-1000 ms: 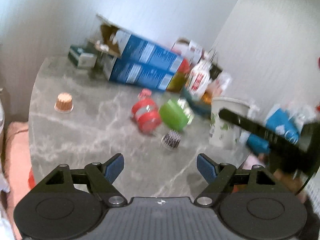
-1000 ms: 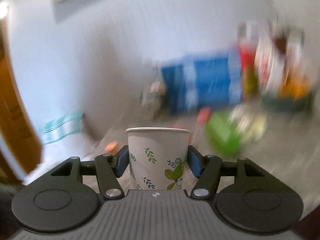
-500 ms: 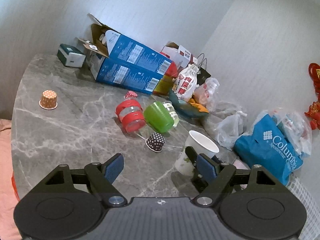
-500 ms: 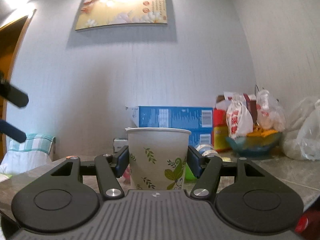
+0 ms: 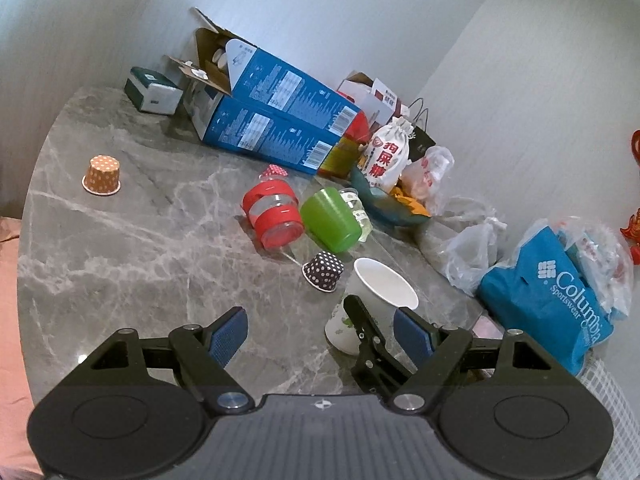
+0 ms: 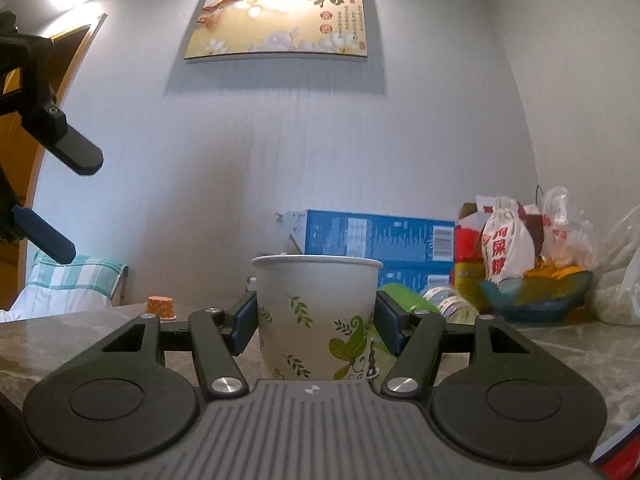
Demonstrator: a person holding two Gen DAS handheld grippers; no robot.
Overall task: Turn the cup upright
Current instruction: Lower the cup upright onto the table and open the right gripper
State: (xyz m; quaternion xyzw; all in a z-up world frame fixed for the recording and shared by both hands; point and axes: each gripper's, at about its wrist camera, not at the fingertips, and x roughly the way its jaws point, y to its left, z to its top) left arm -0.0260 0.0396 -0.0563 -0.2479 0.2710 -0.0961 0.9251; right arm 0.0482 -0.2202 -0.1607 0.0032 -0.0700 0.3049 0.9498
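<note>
Fingers on the left gripper (image 5: 320, 334) spread wide over the marble table (image 5: 120, 248), nothing held; right gripper (image 6: 316, 326) pinching the paper cup (image 6: 316, 312), mouth up, base probably touching down – ease the pads apart slowly, draw straight back so it won't tip

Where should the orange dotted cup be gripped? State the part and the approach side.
Grip the orange dotted cup across its side wall, low near the wide rim, coming in level from the front with the open left tool. It stands mouth-down, tapers upward, and has bare table around it.
</note>
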